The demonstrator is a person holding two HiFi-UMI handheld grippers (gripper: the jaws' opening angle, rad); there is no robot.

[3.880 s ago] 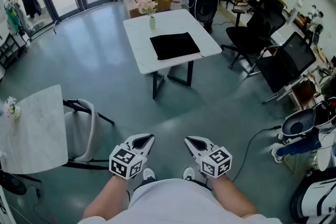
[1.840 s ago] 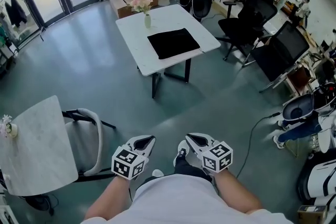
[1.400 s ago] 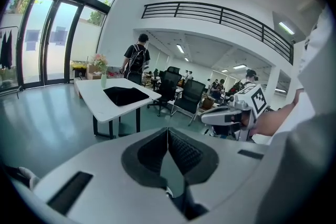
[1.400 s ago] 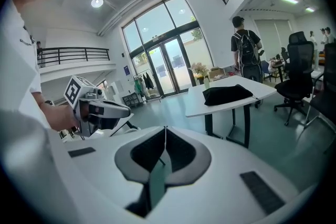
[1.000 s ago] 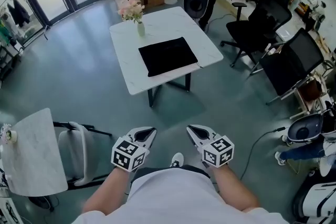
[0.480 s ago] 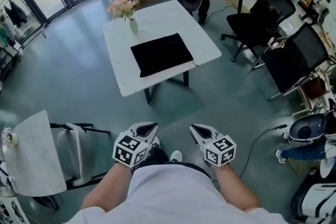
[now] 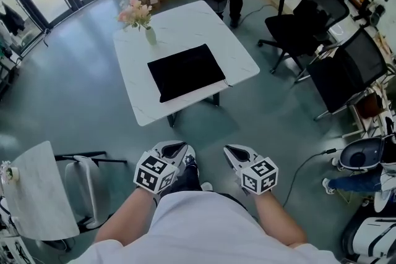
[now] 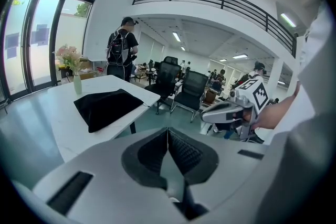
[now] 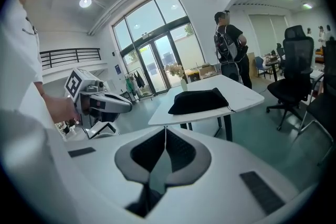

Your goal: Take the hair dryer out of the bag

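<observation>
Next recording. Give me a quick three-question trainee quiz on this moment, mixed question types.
1. True or false: the left gripper and the right gripper are both shut with nothing between the jaws.
2. The black bag lies on: A) the white table; B) the floor; C) an office chair.
3. Fill in: the vase near the bag holds ____.

Key: 1 true; 2 A; 3 flowers.
</observation>
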